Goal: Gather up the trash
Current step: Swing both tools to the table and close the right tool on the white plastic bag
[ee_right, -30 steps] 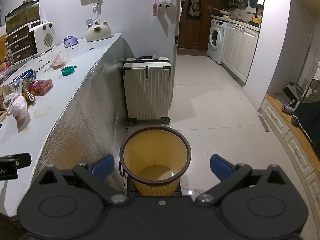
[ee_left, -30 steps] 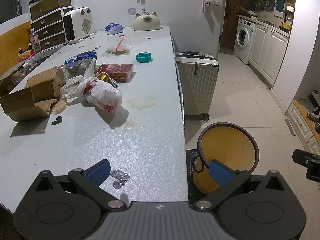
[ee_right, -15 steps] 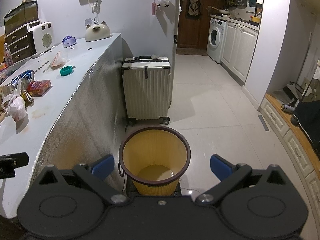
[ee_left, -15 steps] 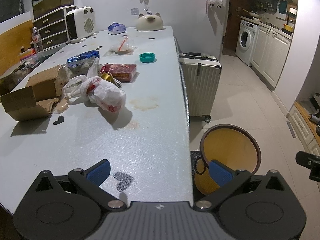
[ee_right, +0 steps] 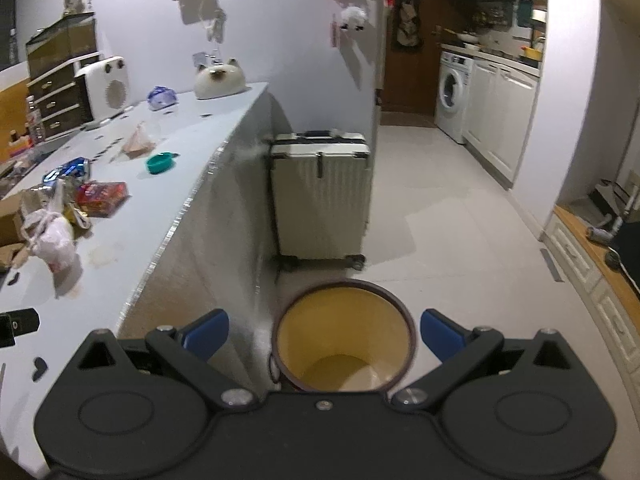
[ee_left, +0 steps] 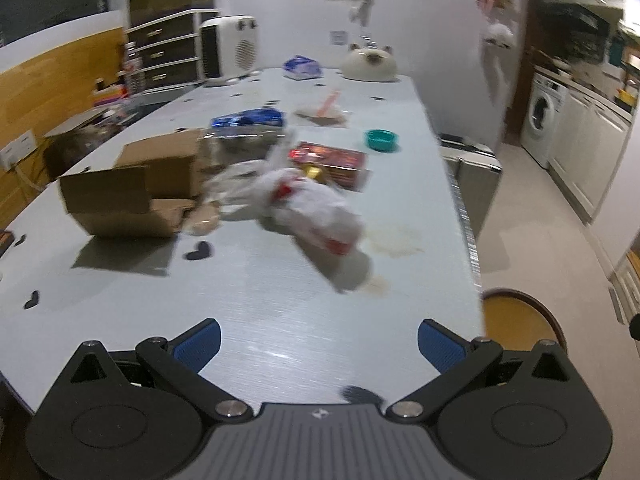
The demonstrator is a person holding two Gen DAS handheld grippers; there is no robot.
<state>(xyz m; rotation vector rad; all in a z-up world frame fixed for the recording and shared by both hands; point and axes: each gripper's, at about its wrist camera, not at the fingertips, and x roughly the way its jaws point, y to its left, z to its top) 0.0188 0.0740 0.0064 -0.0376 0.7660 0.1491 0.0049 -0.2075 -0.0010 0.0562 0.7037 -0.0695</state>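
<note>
A white and red plastic bag (ee_left: pixel 312 208) lies in the middle of the grey table (ee_left: pixel 248 312), blurred by motion. Beside it are an open cardboard box (ee_left: pixel 132 192), a red packet (ee_left: pixel 332 160), a blue packet (ee_left: pixel 248 118) and a teal lid (ee_left: pixel 381 140). My left gripper (ee_left: pixel 318 346) hovers open over the table's near end, nothing between its fingers. The yellow bin (ee_right: pixel 344 344) stands on the floor by the table's side; its rim (ee_left: pixel 532 308) shows in the left wrist view. My right gripper (ee_right: pixel 324 332) is open above the bin, empty.
A white suitcase (ee_right: pixel 320 196) stands against the table beyond the bin. A white heater (ee_left: pixel 228 48), a drawer unit (ee_left: pixel 168 52) and a cat-shaped object (ee_left: pixel 370 65) sit at the table's far end. White cabinets and a washing machine (ee_right: pixel 454 96) line the tiled floor's right side.
My left gripper has moved forward and left over the table, closer to the bag and box; the bin slid to the frame's right edge. My right gripper has risen and tipped over the bin.
</note>
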